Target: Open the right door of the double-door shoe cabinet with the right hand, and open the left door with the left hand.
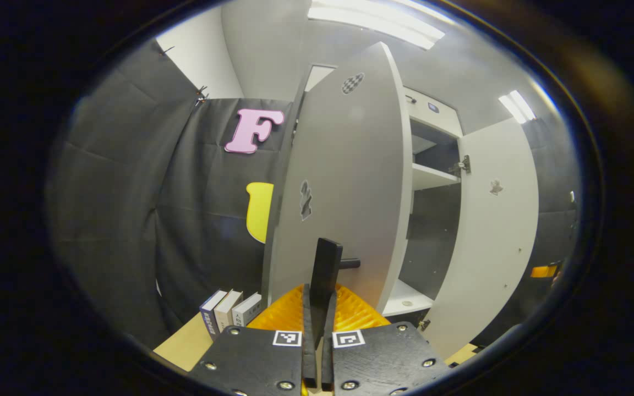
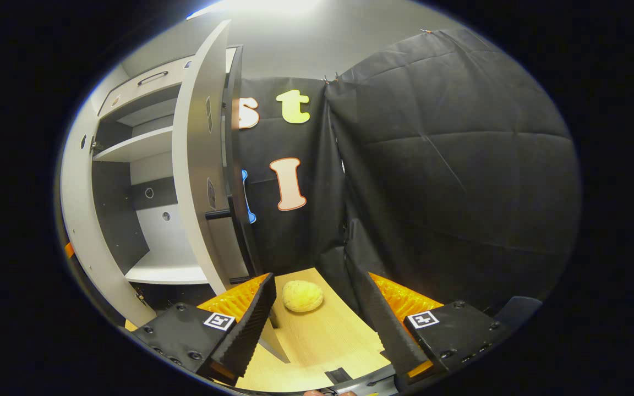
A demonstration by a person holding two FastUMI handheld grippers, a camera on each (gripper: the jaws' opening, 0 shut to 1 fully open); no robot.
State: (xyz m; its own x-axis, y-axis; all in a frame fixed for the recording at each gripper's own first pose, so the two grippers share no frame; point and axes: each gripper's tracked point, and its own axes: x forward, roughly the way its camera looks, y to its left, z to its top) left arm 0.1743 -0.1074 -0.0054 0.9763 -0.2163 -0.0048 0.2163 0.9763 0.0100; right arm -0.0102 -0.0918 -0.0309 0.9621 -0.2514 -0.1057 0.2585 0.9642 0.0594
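Observation:
The shoe cabinet [image 1: 432, 176] stands with both doors swung open, its shelves bare. In the left gripper view the left door [image 1: 350, 181] fills the middle, and my left gripper [image 1: 320, 300] is shut on its upright black handle [image 1: 325, 264]. The right door [image 1: 493, 231] hangs open farther right. In the right gripper view the right door [image 2: 198, 165] is seen nearly edge-on, its black handle [image 2: 234, 214] sticking out toward the cloth wall. My right gripper [image 2: 320, 278] is open just right of that door's lower edge, holding nothing. The left door [image 2: 77, 220] curves along the left side.
Three books [image 1: 229, 313] stand upright on the wooden surface [image 1: 185, 344] left of the left door. A round yellow bun-like object [image 2: 301, 295] lies on the wooden surface [image 2: 317, 335] ahead of the right gripper. Black cloth walls close in beside both doors.

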